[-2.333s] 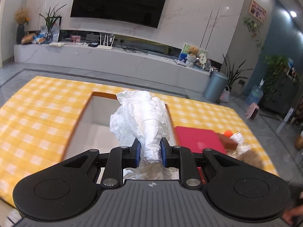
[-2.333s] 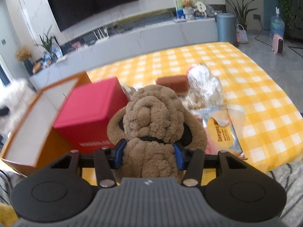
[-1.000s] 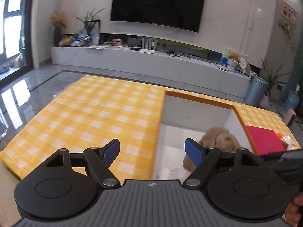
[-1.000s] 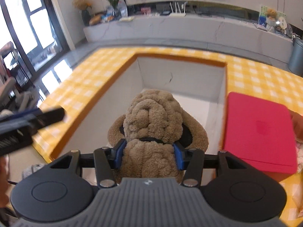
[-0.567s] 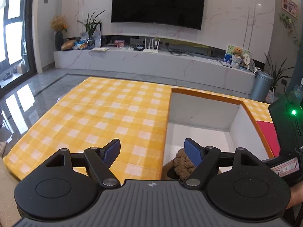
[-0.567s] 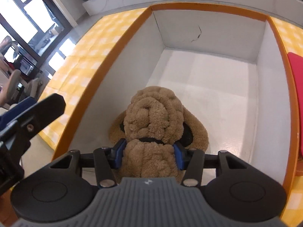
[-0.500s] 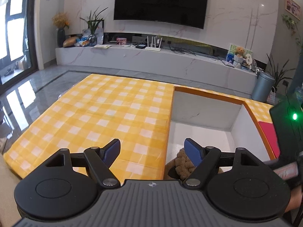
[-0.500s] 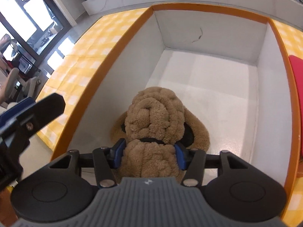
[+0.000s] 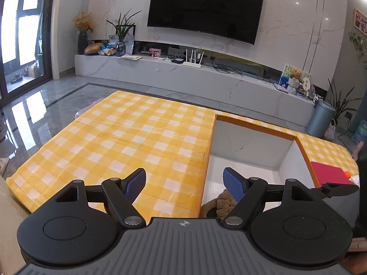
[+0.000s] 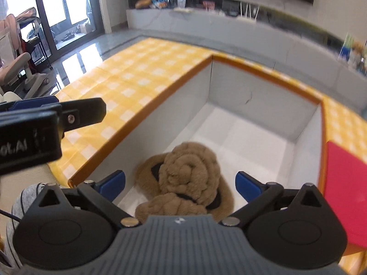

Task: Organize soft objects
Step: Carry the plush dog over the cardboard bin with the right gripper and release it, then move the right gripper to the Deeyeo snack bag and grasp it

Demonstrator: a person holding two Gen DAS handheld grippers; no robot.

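Observation:
A brown plush toy (image 10: 185,178) lies on the white floor of the orange-rimmed box (image 10: 146,119), near its front left corner. My right gripper (image 10: 180,183) is open above it, jaws wide on either side, not touching. In the left wrist view, part of the plush toy (image 9: 220,204) shows behind the right finger, inside the same box (image 9: 252,151). My left gripper (image 9: 184,182) is open and empty, over the box's left rim and the yellow checked cloth (image 9: 128,137). It also shows at the left of the right wrist view (image 10: 52,114).
A red box (image 10: 346,183) stands against the box's right side; it also shows in the left wrist view (image 9: 330,174). The yellow checked cloth (image 10: 137,78) covers the table left of the box. A TV wall and long marble bench (image 9: 183,73) lie beyond.
My right gripper opened and let go of the plush toy, which now lies on the box floor. The gripper has lifted back a little. My left gripper stays open and shifted slightly left.

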